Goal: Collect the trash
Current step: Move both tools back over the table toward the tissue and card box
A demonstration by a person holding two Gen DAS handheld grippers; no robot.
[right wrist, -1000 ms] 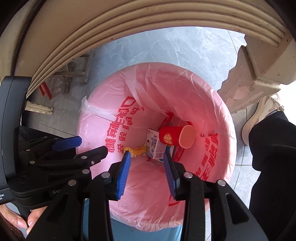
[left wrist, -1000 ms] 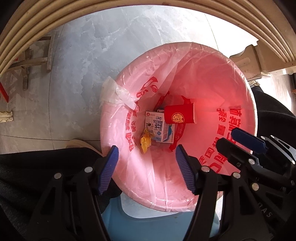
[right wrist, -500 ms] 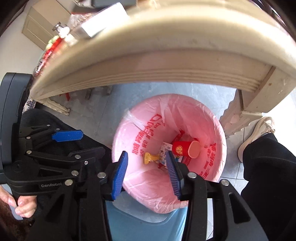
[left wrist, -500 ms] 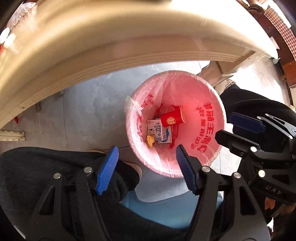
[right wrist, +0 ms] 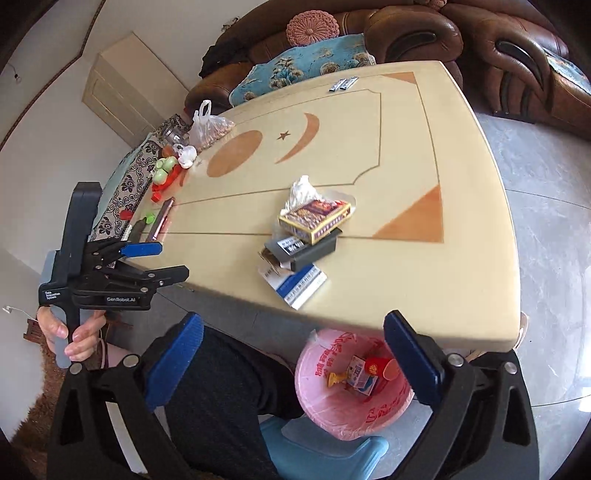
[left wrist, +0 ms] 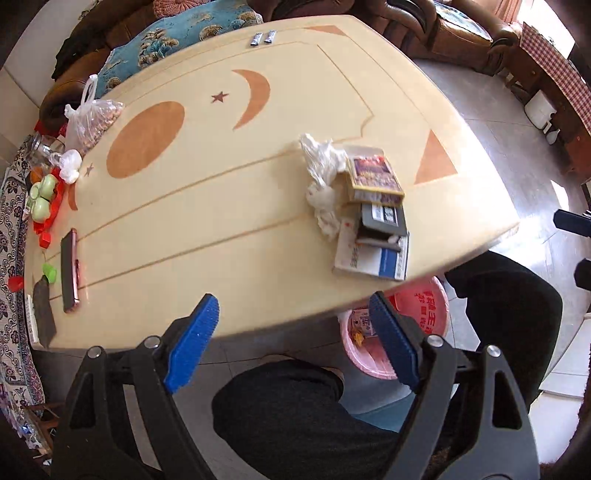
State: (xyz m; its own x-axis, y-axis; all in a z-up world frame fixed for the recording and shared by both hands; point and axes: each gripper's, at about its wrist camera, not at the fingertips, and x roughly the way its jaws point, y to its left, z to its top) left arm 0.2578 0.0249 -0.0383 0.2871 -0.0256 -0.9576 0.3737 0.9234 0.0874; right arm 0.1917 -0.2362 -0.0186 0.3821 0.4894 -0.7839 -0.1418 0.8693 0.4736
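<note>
A pink-lined trash bin (right wrist: 325, 402) stands on the floor under the table's near edge, holding a red cup (right wrist: 380, 369), a milk carton (right wrist: 356, 373) and a yellow wrapper (right wrist: 334, 378). It also shows in the left wrist view (left wrist: 432, 306). On the cream table (left wrist: 221, 206) lie crumpled white plastic (left wrist: 321, 173) and a pile of boxes (left wrist: 373, 177), also in the right wrist view (right wrist: 314, 218). My left gripper (left wrist: 295, 341) is open and empty above the table edge. My right gripper (right wrist: 295, 365) is open and empty over the bin.
At the table's left edge lie a phone (left wrist: 70, 269), green and red bits (left wrist: 42, 199), a bag of nuts (left wrist: 92, 122) and a jar. Two sachets (left wrist: 263, 38) lie at the far edge. A brown sofa (right wrist: 406, 33) stands behind. My legs and a blue stool (right wrist: 325, 450) are below.
Both grippers have risen from just above the bin to above table height, so the tabletop now shows. The right gripper's jaws have opened wider. Both stay empty.
</note>
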